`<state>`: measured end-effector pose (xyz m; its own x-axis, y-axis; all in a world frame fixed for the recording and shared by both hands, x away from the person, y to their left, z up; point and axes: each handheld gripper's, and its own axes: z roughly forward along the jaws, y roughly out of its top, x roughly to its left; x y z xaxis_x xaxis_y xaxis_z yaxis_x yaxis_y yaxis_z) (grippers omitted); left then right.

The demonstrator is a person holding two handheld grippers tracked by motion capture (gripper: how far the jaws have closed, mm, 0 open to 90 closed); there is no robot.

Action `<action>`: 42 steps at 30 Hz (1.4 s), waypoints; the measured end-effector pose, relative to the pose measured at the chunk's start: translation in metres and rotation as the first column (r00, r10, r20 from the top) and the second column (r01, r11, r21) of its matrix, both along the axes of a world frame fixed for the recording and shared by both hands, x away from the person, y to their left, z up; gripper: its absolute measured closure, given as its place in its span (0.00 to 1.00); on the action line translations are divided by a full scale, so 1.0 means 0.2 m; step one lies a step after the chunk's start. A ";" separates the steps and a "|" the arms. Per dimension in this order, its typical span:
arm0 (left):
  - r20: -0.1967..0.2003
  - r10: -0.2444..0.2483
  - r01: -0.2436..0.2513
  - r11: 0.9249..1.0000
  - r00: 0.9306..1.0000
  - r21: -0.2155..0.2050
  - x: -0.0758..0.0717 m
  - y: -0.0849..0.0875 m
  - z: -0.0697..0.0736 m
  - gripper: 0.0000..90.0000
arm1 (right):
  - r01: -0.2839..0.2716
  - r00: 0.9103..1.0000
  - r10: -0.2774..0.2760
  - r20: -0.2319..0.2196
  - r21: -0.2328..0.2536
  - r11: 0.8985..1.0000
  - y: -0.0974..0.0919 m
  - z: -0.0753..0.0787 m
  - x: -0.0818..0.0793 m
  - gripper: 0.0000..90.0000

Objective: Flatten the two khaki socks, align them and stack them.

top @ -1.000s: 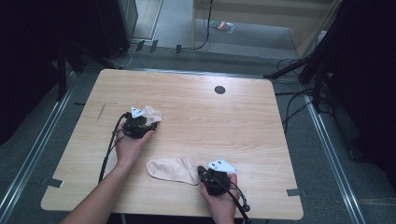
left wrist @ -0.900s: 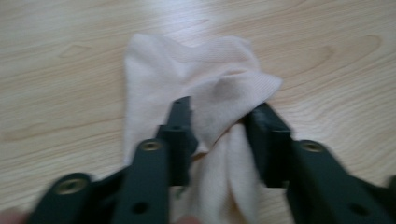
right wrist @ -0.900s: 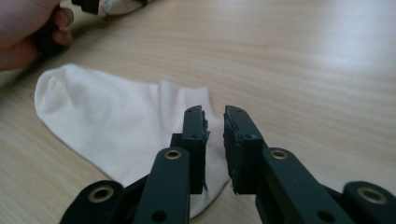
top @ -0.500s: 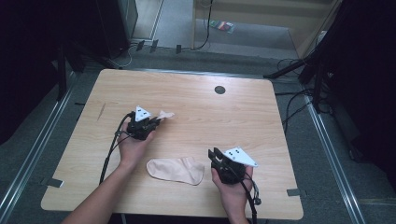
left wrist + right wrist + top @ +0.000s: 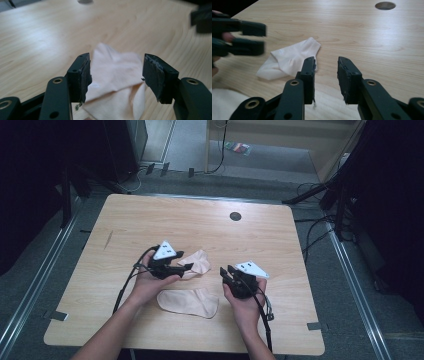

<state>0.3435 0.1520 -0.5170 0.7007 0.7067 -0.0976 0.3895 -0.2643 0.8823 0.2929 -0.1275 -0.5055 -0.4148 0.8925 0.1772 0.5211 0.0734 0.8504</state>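
Two beige socks lie on the wooden table (image 5: pixel 140 215). One sock (image 5: pixel 189 303) lies flat near the front edge. The other sock (image 5: pixel 198 263) (image 5: pixel 112 87) (image 5: pixel 292 58) is crumpled just behind it. My left gripper (image 5: pixel 188 267) (image 5: pixel 117 67) hovers at the crumpled sock's left end. Its jaws have just been opening and stand open; the sock lies on the table behind the gap, untouched by the pads. My right gripper (image 5: pixel 226 272) (image 5: pixel 325 72) is to the right of both socks. Its jaws have also just been opening, with nothing between them.
A round cable hole (image 5: pixel 235 216) (image 5: pixel 385 5) sits near the table's far edge. In the right gripper view the left gripper (image 5: pixel 259 37) shows blurred at the left. Cables trail from both grippers toward the front edge. Dark stands and floor cables surround the table.
The left gripper moved right with the crumpled sock, then opened and let it go. The right gripper left the flat sock's right end, rose, and opened.
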 end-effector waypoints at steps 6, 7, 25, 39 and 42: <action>-0.034 0.185 -0.187 0.977 0.982 -0.098 0.00 0.17 -0.02 0.46 | -0.041 0.995 0.042 -0.089 0.015 0.999 0.11 -0.04 0.17 0.68; -0.044 0.192 -0.196 0.976 0.980 -0.099 0.00 0.18 -0.03 0.46 | -0.048 0.994 0.049 -0.098 0.005 0.999 0.14 -0.05 0.20 0.67; -0.133 0.200 -0.211 0.975 0.971 -0.072 0.00 0.18 -0.15 0.47 | -0.086 0.988 0.053 -0.146 -0.226 0.970 0.35 -0.18 0.34 0.97; -0.210 0.097 -0.101 0.995 0.973 -0.009 0.04 0.12 -0.16 0.37 | -0.211 0.977 0.211 -0.019 -0.159 0.964 0.40 0.16 0.31 0.98; -0.211 0.110 -0.109 0.994 0.971 0.016 0.05 0.11 -0.16 0.35 | -0.228 0.973 0.230 -0.004 -0.146 0.963 0.41 0.20 0.29 0.98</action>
